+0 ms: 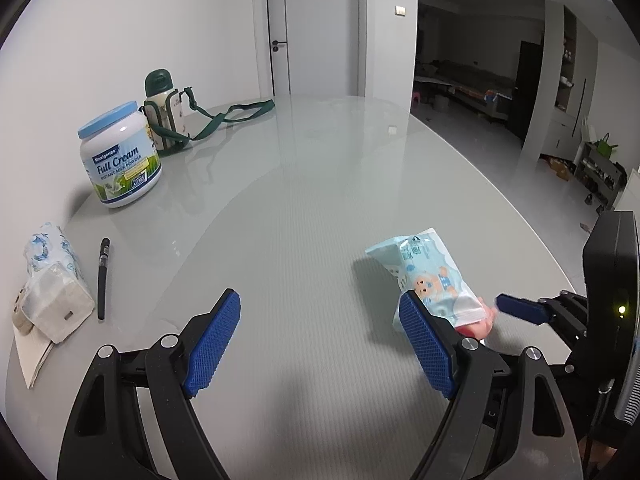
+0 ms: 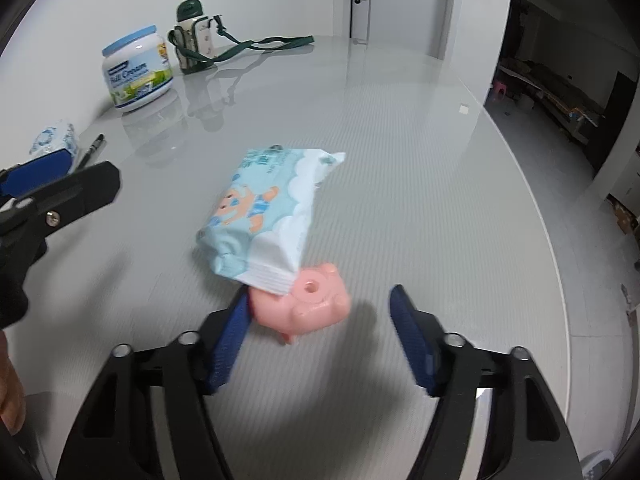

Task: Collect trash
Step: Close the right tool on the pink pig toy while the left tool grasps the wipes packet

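Pale blue plastic marked the wipes packet [image 2: 264, 216], which lay on the grey worktop [image 2: 400, 160], one crimped end resting on a pink toy [image 2: 308, 306]. The right gripper [image 2: 320, 336] was seen spread around that toy, its left pad touching it, the right pad apart; nothing was pinched. The left gripper [image 1: 320, 344] was held spread and empty just beside the packet. Well beyond the packet stood a milk powder tub [image 1: 120, 156] and a strapped bottle [image 1: 164, 116]. Nothing appeared collected yet, so the task was judged barely begun. No bin was visible, and the toy was blurred.
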`<state>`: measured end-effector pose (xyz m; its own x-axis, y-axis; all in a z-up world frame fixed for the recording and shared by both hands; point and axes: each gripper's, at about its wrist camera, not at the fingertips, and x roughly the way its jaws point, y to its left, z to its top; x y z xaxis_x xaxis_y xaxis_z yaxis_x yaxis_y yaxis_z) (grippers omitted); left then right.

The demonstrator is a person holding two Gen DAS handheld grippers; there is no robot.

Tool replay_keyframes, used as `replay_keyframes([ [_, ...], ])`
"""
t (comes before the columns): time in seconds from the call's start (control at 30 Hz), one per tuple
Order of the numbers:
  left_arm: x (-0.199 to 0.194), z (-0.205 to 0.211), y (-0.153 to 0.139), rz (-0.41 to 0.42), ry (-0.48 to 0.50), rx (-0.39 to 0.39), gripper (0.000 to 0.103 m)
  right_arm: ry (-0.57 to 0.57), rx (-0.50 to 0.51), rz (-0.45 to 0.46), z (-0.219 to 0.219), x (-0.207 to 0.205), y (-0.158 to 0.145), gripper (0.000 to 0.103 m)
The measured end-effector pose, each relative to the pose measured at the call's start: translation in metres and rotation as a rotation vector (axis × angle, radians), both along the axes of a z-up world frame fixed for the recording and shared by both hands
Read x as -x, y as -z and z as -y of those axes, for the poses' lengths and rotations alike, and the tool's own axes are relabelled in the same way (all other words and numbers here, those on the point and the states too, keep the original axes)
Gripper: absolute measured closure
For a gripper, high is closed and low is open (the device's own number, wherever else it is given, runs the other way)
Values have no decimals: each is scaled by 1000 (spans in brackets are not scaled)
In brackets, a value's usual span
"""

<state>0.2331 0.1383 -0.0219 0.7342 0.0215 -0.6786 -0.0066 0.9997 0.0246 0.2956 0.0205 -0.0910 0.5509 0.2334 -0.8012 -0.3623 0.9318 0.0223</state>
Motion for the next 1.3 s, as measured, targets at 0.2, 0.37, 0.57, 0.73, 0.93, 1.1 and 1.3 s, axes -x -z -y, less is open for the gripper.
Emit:
replay_keyframes([
  [0.2, 1, 2, 1, -6, 5, 6, 23, 5, -55, -18, 11, 4, 0, 57],
  [0.37, 2, 8, 1, -6, 21, 12, 23, 36, -99, -28, 28, 14, -3, 57],
  [0.57, 2, 23, 5, -18, 37, 8, 23, 123, -133, 15, 59, 38, -13, 57],
  [0.73, -7, 41, 5, -34, 41, 15, 23, 220, -164, 58, 92, 51, -18, 57],
  [0.93, -25, 66, 8, -61, 44, 29, 22, 302, -227, 88, 127, 69, -21, 57],
  [1.1, -43, 83, 19, -96, 20, 37, 22, 337, -276, 105, 150, 85, -23, 57],
  [1.3, -64, 88, 41, -159, -31, 50, 22, 346, -315, 83, 163, 95, -16, 57],
])
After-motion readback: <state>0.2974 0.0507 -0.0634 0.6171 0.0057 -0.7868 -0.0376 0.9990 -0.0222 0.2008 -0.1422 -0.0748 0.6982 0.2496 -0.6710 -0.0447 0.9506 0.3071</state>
